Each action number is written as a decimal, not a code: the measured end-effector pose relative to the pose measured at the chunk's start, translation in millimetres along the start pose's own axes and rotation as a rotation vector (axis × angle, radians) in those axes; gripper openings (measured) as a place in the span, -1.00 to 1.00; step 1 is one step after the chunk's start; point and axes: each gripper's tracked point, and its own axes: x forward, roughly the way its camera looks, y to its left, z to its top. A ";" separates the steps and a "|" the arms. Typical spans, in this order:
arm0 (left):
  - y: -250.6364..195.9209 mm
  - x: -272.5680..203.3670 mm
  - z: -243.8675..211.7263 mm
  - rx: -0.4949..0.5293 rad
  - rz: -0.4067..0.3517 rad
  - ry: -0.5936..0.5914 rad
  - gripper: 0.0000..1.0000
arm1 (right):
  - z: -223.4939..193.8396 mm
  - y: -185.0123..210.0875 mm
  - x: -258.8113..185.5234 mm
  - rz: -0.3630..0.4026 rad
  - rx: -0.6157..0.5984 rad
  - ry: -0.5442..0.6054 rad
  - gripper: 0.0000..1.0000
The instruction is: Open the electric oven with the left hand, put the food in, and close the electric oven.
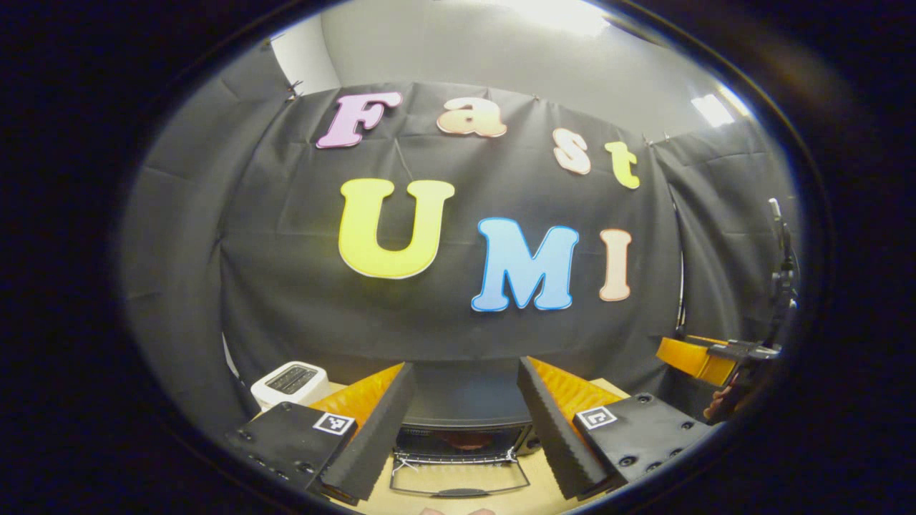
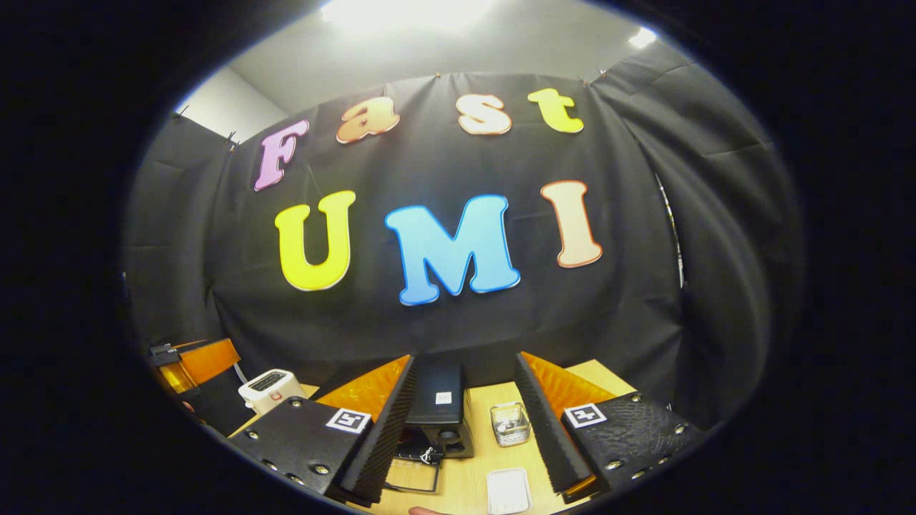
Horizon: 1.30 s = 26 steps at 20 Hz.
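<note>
The oven (image 1: 461,422) is sitting on the wooden table (image 1: 533,472), low in the left gripper view, and the left gripper (image 1: 465,429) is framing it between its two fingers, which are standing wide apart and holding nothing. Those fingers are hiding both ends of the oven, so only its dark flat top and the middle of its front are showing. Its glass door (image 1: 458,476) is lying folded down toward the camera, a thin frame with a dark handle at the near edge. Something reddish is glowing faintly inside, too dim to identify.

The finger pads (image 1: 372,429) are looking like ridged black foam on orange plastic bodies. A white toaster (image 1: 290,383) with rounded corners is standing to the left.

In the right gripper view the right gripper (image 2: 465,429) is likewise spread open and empty. Its left finger is covering much of the oven (image 2: 440,411), seen here end-on as a black box. A small clear container (image 2: 509,423) and a white tray (image 2: 508,490), cut off at the bottom edge, are resting on the table (image 2: 601,379) between the fingers.
</note>
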 end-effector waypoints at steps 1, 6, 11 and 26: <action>-5.6 0.0 5.0 0.001 -0.005 -0.008 1.00 | 7.7 -3.9 -2.9 -0.007 -0.004 -0.016 0.70; -15.2 11.3 -27.4 0.000 -0.009 0.072 1.00 | 23.0 -11.7 -10.9 -0.006 -0.037 -0.064 0.89; -12.4 16.8 -89.9 -0.010 0.016 0.216 0.97 | 19.7 -13.1 -12.0 -0.001 -0.044 -0.049 0.89; -9.0 -4.7 -279.6 0.026 0.035 0.634 1.00 | -12.7 -51.6 -5.6 -0.075 -0.048 0.041 0.89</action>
